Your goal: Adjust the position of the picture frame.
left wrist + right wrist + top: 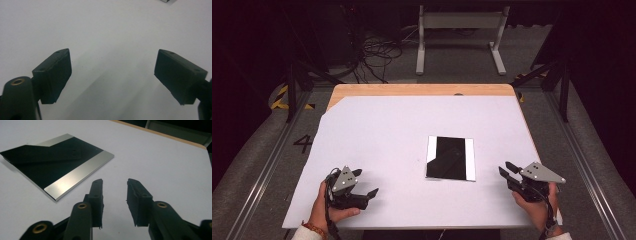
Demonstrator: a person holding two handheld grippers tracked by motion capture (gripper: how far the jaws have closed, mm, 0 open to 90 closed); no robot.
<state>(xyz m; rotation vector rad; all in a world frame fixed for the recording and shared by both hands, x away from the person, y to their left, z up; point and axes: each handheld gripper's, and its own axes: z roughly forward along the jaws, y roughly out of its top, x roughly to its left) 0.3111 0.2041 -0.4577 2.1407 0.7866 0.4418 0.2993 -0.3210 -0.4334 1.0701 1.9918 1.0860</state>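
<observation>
Flat black rectangular panel w/ silver side strips (450,158) lies btw left gripper (364,183), jaws wide & empty, & right gripper (507,170), jaws narrow, empty

The white-covered surface (412,125) lies bare around the flat black rectangular panel with silver edge strips (450,158), the one low obstacle, well apart from both tools.

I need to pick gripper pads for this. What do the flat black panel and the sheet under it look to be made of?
Flat panel: probably glossy black glass or acrylic, since it mirrors shapes, with brushed-metal-looking silver strips along two edges. White sheet: matte, likely paper or thin board, with soft shadows and no glare; it lies over a wood-toned tabletop.
</observation>
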